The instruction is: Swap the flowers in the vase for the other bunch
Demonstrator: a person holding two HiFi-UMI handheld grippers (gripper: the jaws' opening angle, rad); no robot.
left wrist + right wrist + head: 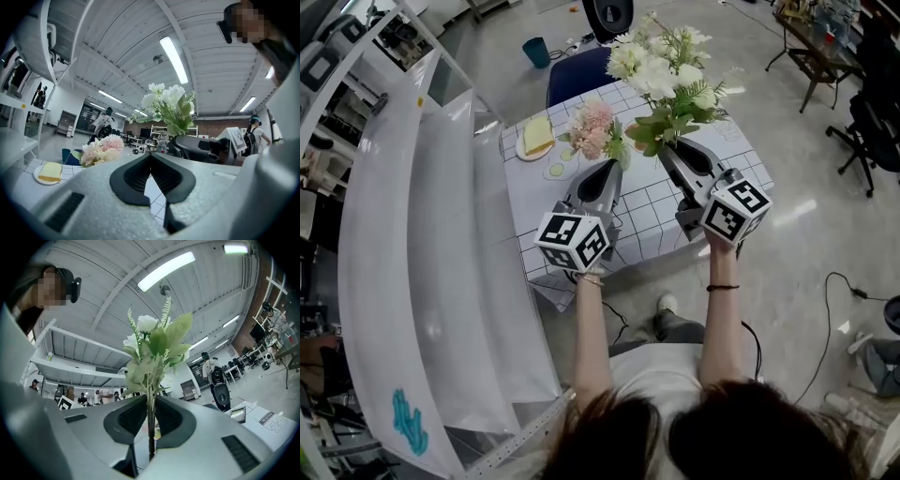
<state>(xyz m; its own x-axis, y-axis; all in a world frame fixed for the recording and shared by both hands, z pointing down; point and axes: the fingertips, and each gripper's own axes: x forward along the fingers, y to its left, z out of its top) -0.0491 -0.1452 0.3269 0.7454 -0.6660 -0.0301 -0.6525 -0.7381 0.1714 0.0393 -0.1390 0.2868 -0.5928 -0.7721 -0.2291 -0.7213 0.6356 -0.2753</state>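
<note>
My right gripper (667, 150) is clamped on the stems of the white bunch (661, 70), upper centre of frame. My left gripper (609, 169) is closed, empty, just below the pink bunch (592, 129) on the bench (647, 225).

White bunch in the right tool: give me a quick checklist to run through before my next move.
1. Right tool closed on the stems of the white bunch: ok.
2. White bunch lifted clear of the table: ok.
3. Left tool open to take the pink bunch: not ok, its jaws are together with nothing between them.
4. Pink bunch lying free on the table, no tool touching it: ok.
5. Vase in sight and empty: cannot tell, the white bunch's leaves cover that spot in the head view.
6. Plate standing apart from the pink bunch: ok.
</note>
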